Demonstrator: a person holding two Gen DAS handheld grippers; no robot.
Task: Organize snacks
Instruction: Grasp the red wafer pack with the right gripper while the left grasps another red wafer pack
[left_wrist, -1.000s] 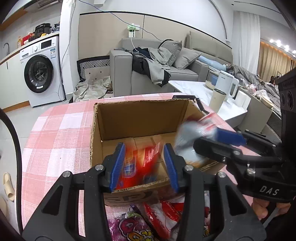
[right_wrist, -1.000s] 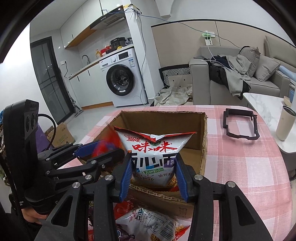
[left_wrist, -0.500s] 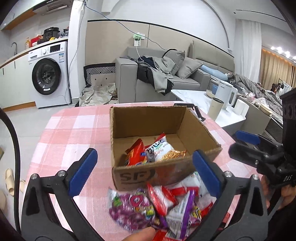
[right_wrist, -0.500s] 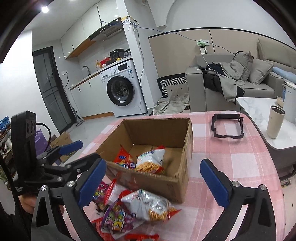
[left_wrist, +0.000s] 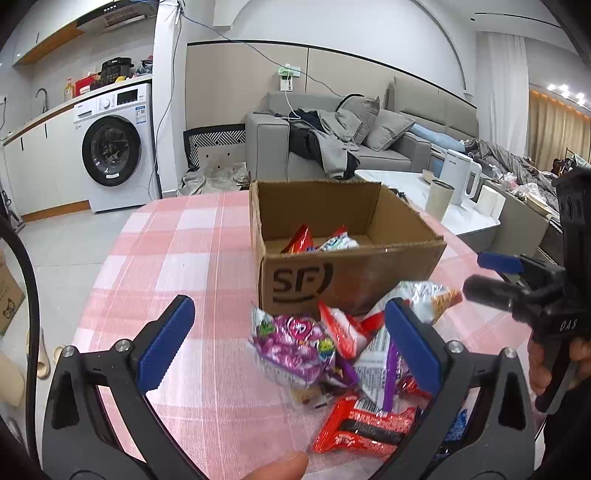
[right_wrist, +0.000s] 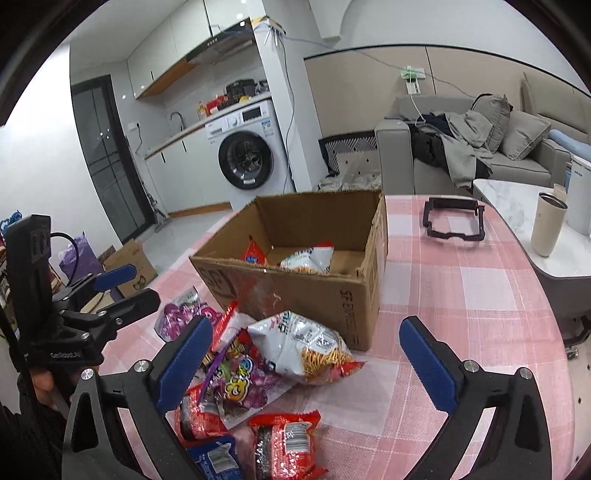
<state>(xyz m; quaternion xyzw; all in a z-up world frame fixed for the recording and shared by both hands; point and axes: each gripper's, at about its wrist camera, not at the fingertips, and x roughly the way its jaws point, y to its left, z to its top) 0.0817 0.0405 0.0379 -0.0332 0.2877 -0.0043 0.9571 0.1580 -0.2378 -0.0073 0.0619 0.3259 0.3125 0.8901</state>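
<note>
An open cardboard box (left_wrist: 351, 273) (right_wrist: 295, 291) stands on the pink checked table. Inside it lie a red packet (left_wrist: 299, 240) and a white packet (right_wrist: 306, 260). A pile of snacks lies in front of the box: a purple candy bag (left_wrist: 295, 343), a white noodle bag (right_wrist: 306, 343) and red packets (right_wrist: 284, 443). My left gripper (left_wrist: 291, 332) hangs open over the left of the pile with nothing in it. To its right, my right gripper (right_wrist: 306, 354) is open and also holds nothing. Each shows in the other's view (left_wrist: 484, 275) (right_wrist: 129, 290).
A black plastic frame (right_wrist: 454, 221) lies on the table right of the box. Past the table's right edge, a beige cup (right_wrist: 548, 229) and a white kettle (left_wrist: 460, 177) stand on a marble side table. A thumb (left_wrist: 280, 465) shows at the bottom. Sofa and washing machine behind.
Both grippers were shut on packets over the box; both opened wide and the packets now lie in the box. Both hands drew back from the box to above the pile.
</note>
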